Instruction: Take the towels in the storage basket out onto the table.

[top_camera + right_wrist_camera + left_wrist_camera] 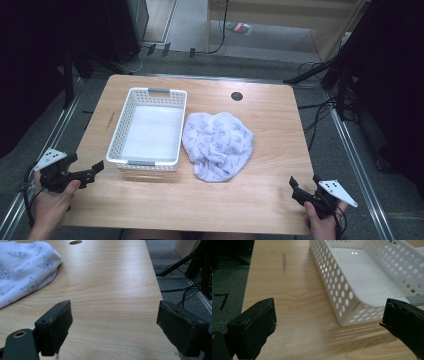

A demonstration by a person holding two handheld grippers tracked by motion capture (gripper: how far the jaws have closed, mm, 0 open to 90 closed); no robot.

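A pale wood-grain worktop (270, 180) with rounded corners carries two things. Left of centre sits a white plastic basket (116, 132), rectangular, its walls pierced with rows of round holes and its floor smooth and bare; grey handle strips mark its two short ends. Just beside its right wall, close enough that I cannot tell if they touch, lies a crumpled cloth (217, 145), soft and white with a faint blue-grey printed pattern, bunched into a rounded heap with folds and a tucked lower edge. In the right gripper view the cloth (23, 270) shows small cat-like faces in the print. A dark round hole (237, 96) is set in the worktop near its far edge.

The left gripper (92, 173) is held over the near left corner, its black jaws spread wide with nothing between them; in its own view the jaws' pads look matte and slightly frayed, and the basket's near corner (344, 317) lies between them farther off. The right gripper (304, 186) is at the near right corner, jaws likewise wide apart and empty, over bare wood. Each carries a grey three-cornered plate (49, 159).
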